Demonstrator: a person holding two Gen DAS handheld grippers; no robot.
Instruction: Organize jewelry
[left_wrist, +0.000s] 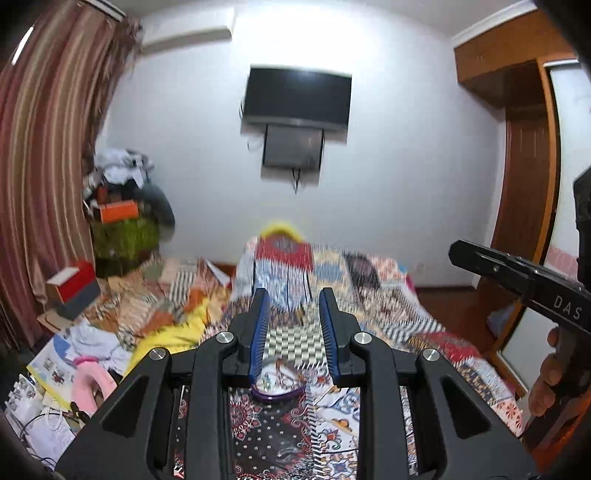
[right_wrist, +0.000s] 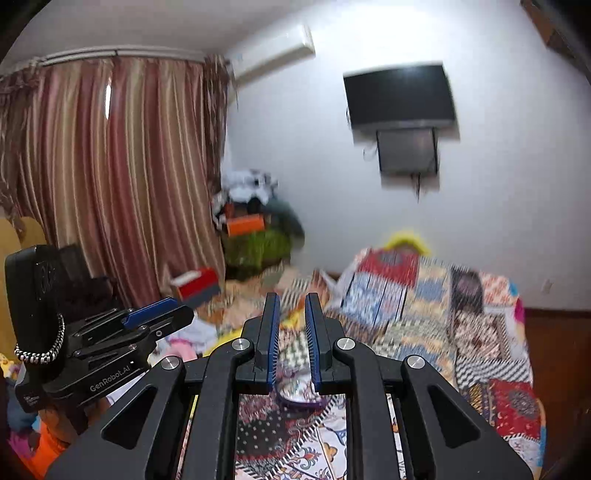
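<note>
From the left wrist camera, the left tongs are held above a bed covered in a patchwork quilt, their blue-padded fingers spread with nothing between them. Just below the fingers, near the close edge of the bed, lies a small purple-rimmed tray with what looks like jewelry in it, though blur hides the pieces. At the right edge a hand holds the other device. A dark television hangs on the white wall beyond. From the right wrist camera, the right tongs are also over the quilt, their fingers parted by a narrower gap and empty. The purple-rimmed tray sits directly under them on the bed. The left tongs show at the left side, with a striped curtain behind.
</note>
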